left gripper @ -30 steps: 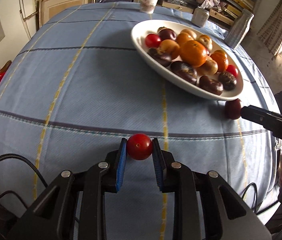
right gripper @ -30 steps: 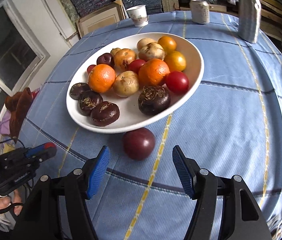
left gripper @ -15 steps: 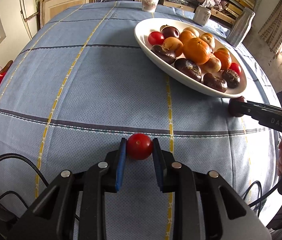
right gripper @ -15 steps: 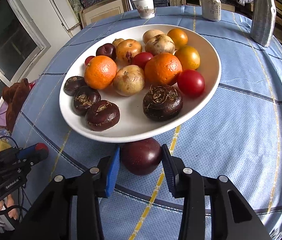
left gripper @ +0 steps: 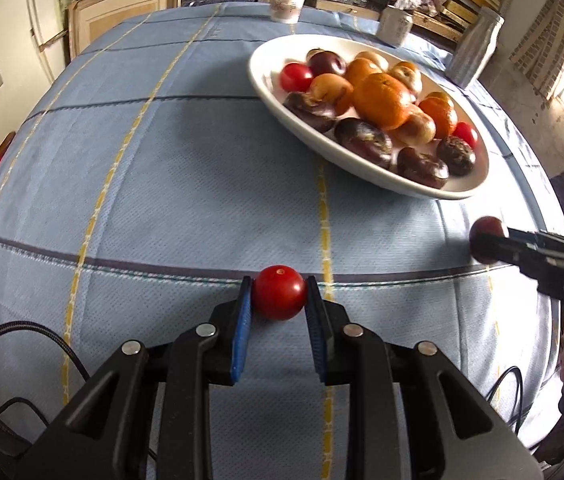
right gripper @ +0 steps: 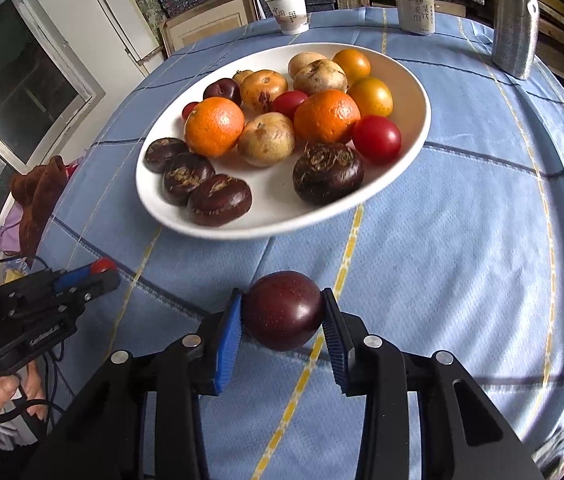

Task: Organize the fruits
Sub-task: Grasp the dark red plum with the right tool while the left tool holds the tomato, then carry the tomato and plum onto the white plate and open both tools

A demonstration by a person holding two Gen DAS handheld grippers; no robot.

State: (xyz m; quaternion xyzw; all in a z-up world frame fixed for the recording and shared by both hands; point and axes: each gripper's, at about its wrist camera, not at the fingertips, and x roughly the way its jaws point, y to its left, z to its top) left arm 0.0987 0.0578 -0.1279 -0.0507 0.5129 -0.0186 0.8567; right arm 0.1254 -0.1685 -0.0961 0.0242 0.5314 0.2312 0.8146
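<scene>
Fruit is already piling up in the white plate [right gripper: 409, 80]: two oranges, several tan round fruits, dark brown knobbly ones, a dark plum and a few small red tomatoes are lying together inside its rim. Judging by that heap, most of the gathering looks done, and only two pieces are showing outside the plate.

Nearest the plate, just short of its front rim, the right gripper [right gripper: 282, 320] is pinching a dark plum [right gripper: 283, 312]; its blue pads are pressing on both sides of the fruit, with the jaws settling into that squeeze. From the right wrist view the plum seems to be sitting just over the blue checked tablecloth [right gripper: 461, 220], though whether it is lifted or touching cannot be told.

Farther from the plate, toward the table's near edge, the left gripper [left gripper: 278, 300] is clamping a small red tomato [left gripper: 279, 293] between its pads, jaws drawn in tight on it. In the left wrist view the plate is lying well beyond it, up and to the right.

What is left, as I read it, is carrying both held pieces over the rim and letting them go among the others. A paper cup, a can and a grey bottle are standing behind the plate, clear of the work.
</scene>
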